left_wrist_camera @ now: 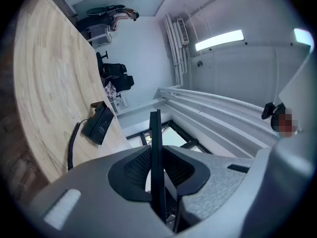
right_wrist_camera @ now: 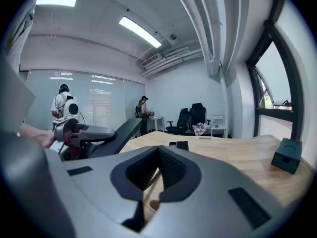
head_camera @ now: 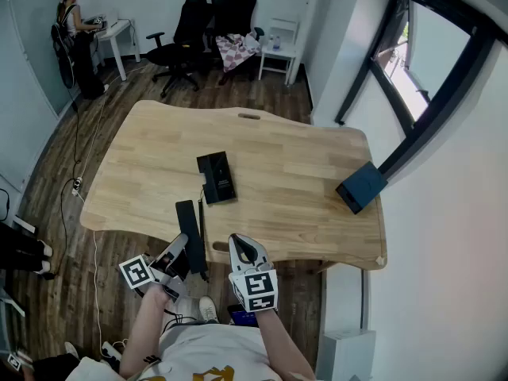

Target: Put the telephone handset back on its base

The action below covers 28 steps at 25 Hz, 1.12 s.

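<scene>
Telephone handset clamped edge-on between the jaws of left gripper, over the near edge of table, apart from base at mid-table. Just rightward, right gripper closed, empty. Dark box far right.

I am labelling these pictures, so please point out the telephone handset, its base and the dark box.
telephone handset (head_camera: 187,219): head view, middle of its black body.
base (head_camera: 216,178): head view, centre of its top face.
dark box (head_camera: 362,186): head view, middle of its top.
</scene>
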### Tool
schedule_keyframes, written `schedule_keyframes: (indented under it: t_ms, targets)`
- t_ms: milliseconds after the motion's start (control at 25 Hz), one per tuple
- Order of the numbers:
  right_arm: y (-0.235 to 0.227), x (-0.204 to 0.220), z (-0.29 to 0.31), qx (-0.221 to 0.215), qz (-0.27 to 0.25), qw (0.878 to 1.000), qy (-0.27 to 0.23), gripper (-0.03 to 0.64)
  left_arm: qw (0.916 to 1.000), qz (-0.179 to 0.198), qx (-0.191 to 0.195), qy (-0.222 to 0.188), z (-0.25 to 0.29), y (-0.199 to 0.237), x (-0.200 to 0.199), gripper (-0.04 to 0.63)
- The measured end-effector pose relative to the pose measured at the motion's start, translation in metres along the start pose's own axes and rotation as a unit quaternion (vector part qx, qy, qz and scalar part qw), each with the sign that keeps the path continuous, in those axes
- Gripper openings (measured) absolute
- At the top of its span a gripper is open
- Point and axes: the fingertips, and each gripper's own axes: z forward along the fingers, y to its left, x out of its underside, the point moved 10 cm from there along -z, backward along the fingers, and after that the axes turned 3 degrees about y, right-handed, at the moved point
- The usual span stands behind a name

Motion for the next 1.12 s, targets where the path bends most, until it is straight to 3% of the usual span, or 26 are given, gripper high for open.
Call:
schedule_keyframes:
  t_ms: [440, 1120]
  targets:
    - [-0.008, 0.006, -0.005, -0.001, 0.010, 1.000, 0.002, 0.006, 1.0000, 0.002, -0.001, -0.002, 0.000, -0.001, 0.002, 0.074]
    - [-0.042, 0.032, -0.043, -0.028, 0.068, 0.997, -0.016, 0.006, 0.9998, -0.007, 0.002, -0.018, 0.014, -0.005, 0.028, 0.074]
